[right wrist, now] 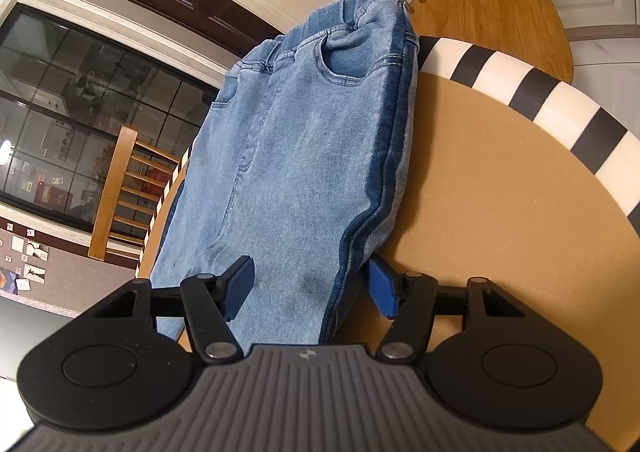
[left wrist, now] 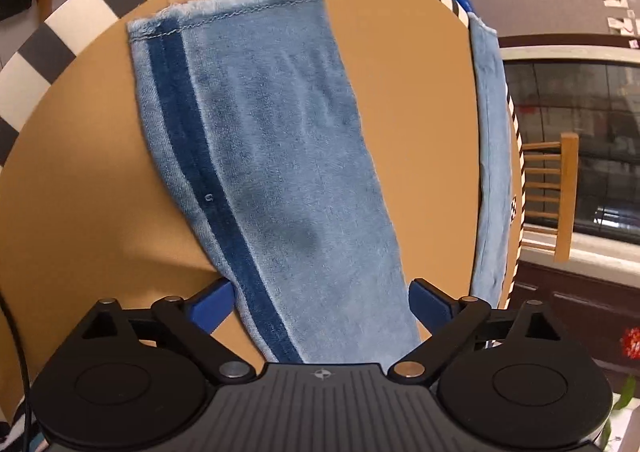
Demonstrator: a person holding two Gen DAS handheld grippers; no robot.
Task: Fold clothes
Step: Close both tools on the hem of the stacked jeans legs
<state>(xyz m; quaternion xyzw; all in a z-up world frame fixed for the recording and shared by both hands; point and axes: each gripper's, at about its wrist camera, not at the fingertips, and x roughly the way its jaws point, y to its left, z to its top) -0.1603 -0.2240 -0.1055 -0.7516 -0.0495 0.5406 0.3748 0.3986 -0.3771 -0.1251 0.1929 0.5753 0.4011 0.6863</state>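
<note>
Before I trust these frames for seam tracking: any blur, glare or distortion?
Left wrist view: the light blue denim trouser leg looks soft and smeared, and the striped table rim bows from the fisheye. Right wrist view: the waistband is sharper; no glare on cloth.

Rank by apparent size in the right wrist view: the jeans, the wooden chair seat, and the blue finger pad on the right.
1. jeans, largest.
2. wooden chair seat, smaller in the picture, though it sits farther away, so true size is unsure.
3. blue finger pad, smallest, despite being nearest the camera.

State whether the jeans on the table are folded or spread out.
Spread out: the jeans lie full length, waistband to frayed hem.
</note>
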